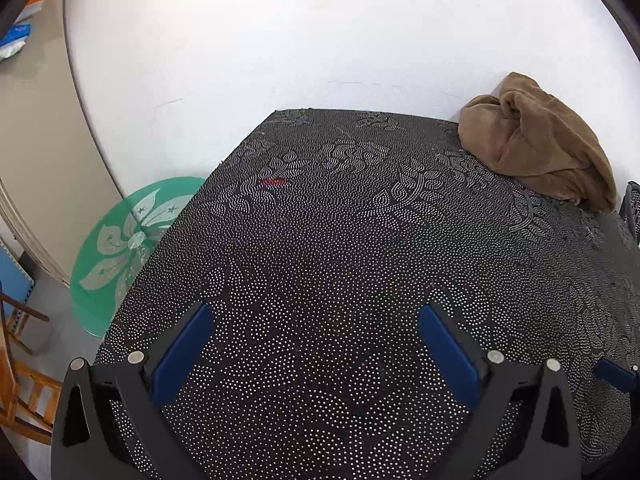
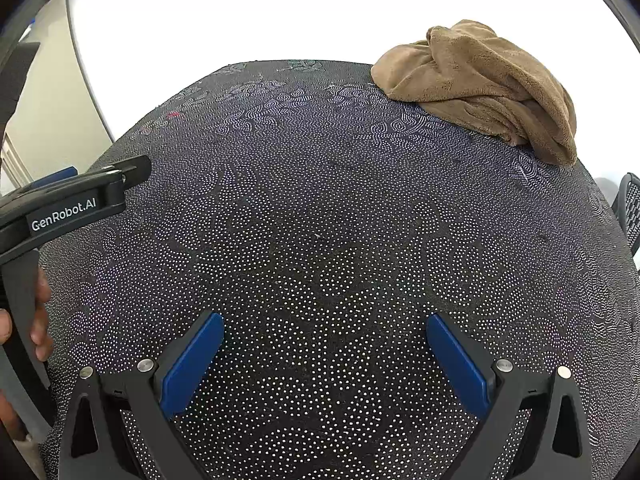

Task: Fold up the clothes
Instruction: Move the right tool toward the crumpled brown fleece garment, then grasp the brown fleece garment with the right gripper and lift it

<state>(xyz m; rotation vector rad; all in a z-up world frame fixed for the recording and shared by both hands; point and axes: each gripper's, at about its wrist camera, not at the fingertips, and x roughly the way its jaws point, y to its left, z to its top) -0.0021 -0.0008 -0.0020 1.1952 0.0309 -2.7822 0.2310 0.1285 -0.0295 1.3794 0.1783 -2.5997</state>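
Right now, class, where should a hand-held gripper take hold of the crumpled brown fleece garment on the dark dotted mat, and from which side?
Judging by its pose, grip the crumpled brown fleece garment at the loose hanging edge on its near right, coming from the mat's open near side. The middle is a bunched mound; that edge looks thin enough for the open right hand-held gripper.
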